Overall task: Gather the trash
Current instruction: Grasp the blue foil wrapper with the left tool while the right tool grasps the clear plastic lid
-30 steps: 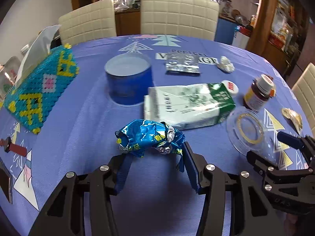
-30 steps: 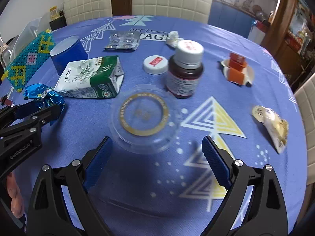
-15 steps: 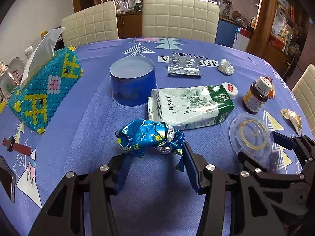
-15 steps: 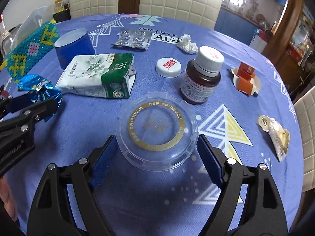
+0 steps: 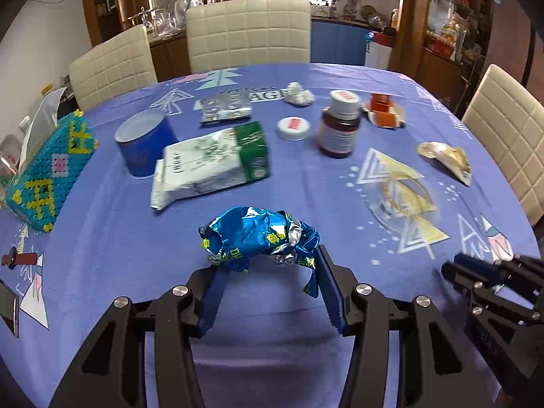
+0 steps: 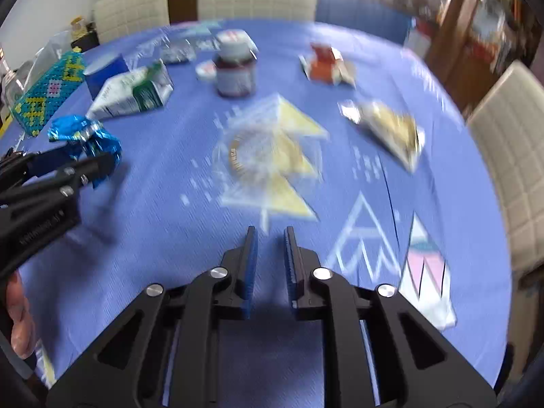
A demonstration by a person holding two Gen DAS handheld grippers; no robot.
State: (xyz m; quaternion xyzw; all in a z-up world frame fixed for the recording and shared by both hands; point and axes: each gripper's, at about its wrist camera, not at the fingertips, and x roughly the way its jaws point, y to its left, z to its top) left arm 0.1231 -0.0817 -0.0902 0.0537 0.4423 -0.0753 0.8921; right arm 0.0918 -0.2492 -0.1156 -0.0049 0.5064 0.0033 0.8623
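On the blue tablecloth [image 5: 102,238], left claw [image 5: 268,272] grips crumpled wrapper [image 5: 258,234] crosswise; right claw [image 6: 268,238] shut, empty.

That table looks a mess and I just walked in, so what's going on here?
A person is collecting trash with two handheld grippers. The left gripper holds a crumpled blue wrapper above the table. The right gripper is shut and empty; the clear plastic lid lies ahead of it, ungrasped.

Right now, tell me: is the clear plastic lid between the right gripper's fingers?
No. The right gripper is shut on nothing; the clear plastic lid lies on the tablecloth beyond its fingertips.
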